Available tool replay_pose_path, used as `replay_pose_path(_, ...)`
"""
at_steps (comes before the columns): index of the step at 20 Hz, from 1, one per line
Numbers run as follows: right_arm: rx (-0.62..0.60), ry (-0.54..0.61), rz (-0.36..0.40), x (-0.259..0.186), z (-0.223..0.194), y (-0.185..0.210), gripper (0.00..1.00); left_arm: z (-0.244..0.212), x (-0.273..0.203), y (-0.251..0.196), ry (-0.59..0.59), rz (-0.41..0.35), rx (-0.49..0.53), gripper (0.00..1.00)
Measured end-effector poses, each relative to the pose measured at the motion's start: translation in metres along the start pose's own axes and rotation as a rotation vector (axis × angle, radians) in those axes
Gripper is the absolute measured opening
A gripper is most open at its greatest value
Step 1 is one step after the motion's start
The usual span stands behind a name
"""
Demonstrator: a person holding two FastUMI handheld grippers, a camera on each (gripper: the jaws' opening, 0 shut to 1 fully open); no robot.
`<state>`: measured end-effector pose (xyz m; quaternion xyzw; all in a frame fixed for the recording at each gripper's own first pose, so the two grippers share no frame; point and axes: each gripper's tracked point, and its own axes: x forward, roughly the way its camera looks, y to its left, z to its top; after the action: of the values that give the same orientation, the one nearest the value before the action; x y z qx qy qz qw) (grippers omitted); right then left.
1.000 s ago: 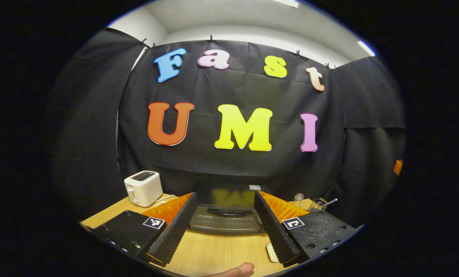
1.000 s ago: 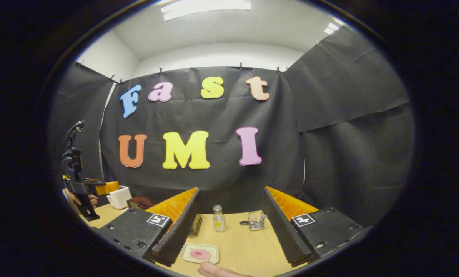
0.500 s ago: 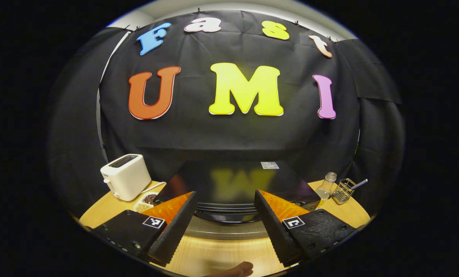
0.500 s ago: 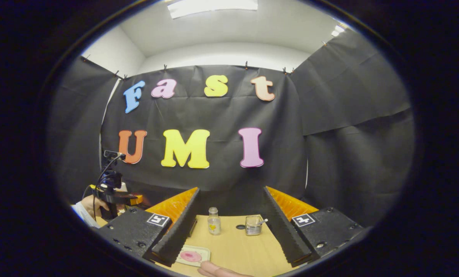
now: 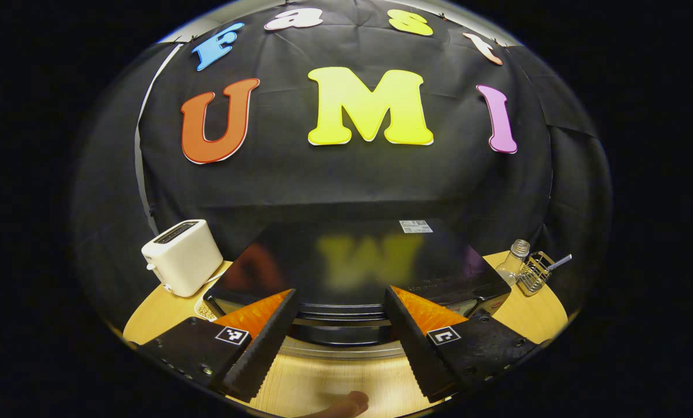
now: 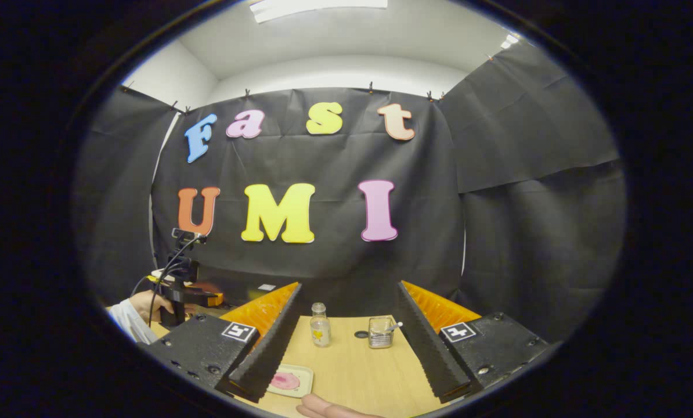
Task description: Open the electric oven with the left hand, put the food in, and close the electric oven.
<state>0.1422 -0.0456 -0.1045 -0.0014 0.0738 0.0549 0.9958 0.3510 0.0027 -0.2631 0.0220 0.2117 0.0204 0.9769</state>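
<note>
dim booth, bright ceiling light (image 6: 317, 7); oven top (image 5: 358, 261) glossy; fisheye edges bent.

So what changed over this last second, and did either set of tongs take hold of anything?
The left tongs moved forward and down toward the electric oven, whose top and handle now sit close between their open fingers; nothing is gripped yet. In the right gripper view they dropped lower at the left. The right tongs stayed open and empty, with only a slight shift of view. The food plate, bottle and toaster stayed put.

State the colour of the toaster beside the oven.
White, or slightly creamy; the toaster shows best in the left gripper view.
</note>
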Motion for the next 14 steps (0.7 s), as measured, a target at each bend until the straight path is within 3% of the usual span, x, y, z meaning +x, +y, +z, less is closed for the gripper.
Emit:
replay_pose_path(4, -0.008, 0.008, -0.006, -0.011, 0.002, -0.004, 1.00, -0.010, -0.006, 0.000, 0.031, -0.006, -0.022, 0.96)
replay_pose_path(14, -0.038, -0.005, -0.008, -0.036, 0.010, -0.001, 1.00, -0.030, -0.047, -0.001, -0.043, -0.022, -0.048, 0.96)
